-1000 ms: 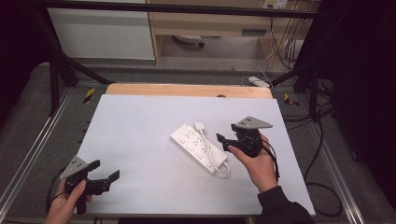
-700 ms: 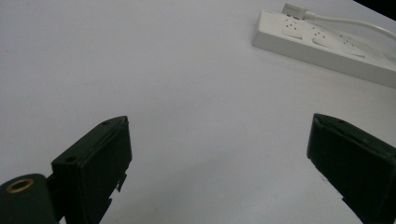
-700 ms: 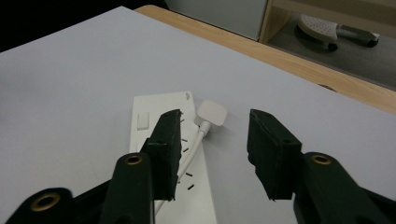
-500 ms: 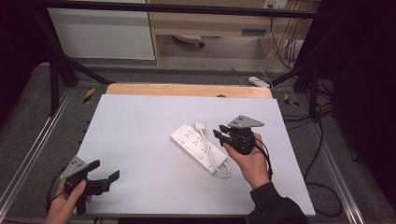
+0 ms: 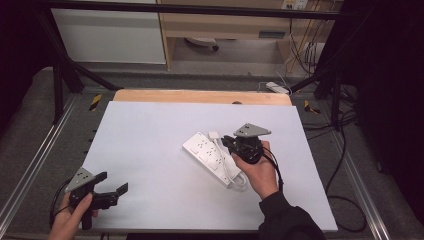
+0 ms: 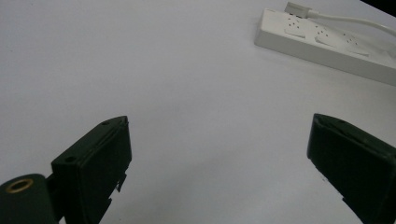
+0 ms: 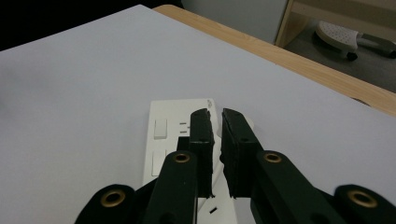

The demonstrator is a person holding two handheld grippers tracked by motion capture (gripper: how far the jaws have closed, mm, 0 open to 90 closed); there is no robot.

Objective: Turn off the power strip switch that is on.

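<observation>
I have the white-covered bench [image 5: 150, 150] before me, with the power strip [image 5: 210, 156] lying flat right of its middle, its cord [image 5: 234, 174] looped alongside. It looks rigid, light and smooth-sided; I judge the short end or the plug the safest hold. My right gripper [image 7: 215, 122] hovers over it, fingers just closing, nearly together on nothing. My left gripper [image 6: 219, 140] waits well apart, fingers wide.

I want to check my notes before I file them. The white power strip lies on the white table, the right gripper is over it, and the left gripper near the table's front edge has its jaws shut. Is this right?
Not quite. The left gripper has its jaws wide open with nothing between them, as the left gripper view shows. The rest holds: the power strip lies on the table, and the right gripper is over it.
</observation>
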